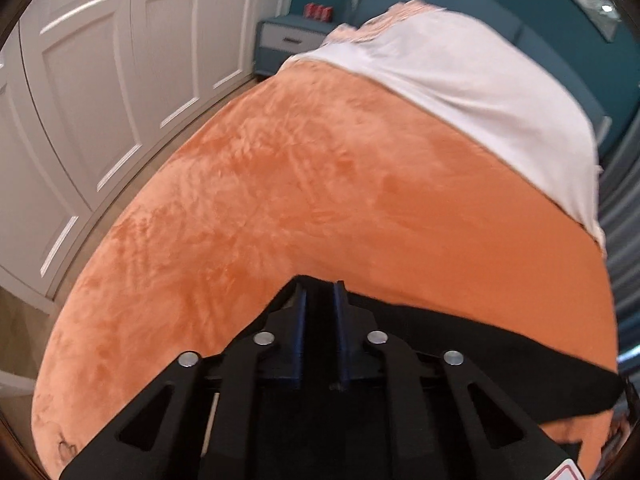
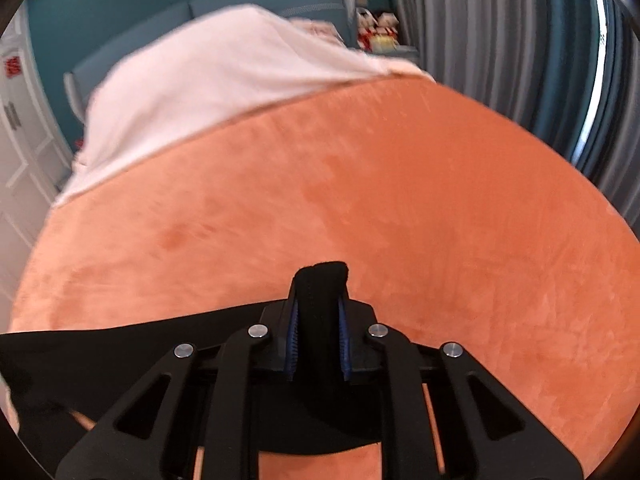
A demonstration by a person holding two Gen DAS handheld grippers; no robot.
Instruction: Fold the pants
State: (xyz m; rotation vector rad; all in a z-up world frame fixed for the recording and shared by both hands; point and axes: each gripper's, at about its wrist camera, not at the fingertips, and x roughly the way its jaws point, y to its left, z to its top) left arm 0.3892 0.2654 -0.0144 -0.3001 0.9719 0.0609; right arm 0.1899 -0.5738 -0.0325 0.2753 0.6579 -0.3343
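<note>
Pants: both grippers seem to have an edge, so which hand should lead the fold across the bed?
Right, probably. The right gripper visibly clamps a thick bunch of the black pants; the left gripper is shut, but its hold looks thinner.

black pants (image 2: 120, 344); orange blanket (image 2: 360, 208); white sheet (image 2: 208, 76); grey striped curtain (image 2: 500, 40).

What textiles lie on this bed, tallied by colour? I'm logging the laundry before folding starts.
Black: 1, the black fabric pants, pinched by both the left gripper and the right gripper
Orange: 1, the orange plush blanket
White: 1, the white cloth sheet at the far end
Total: 3
</note>
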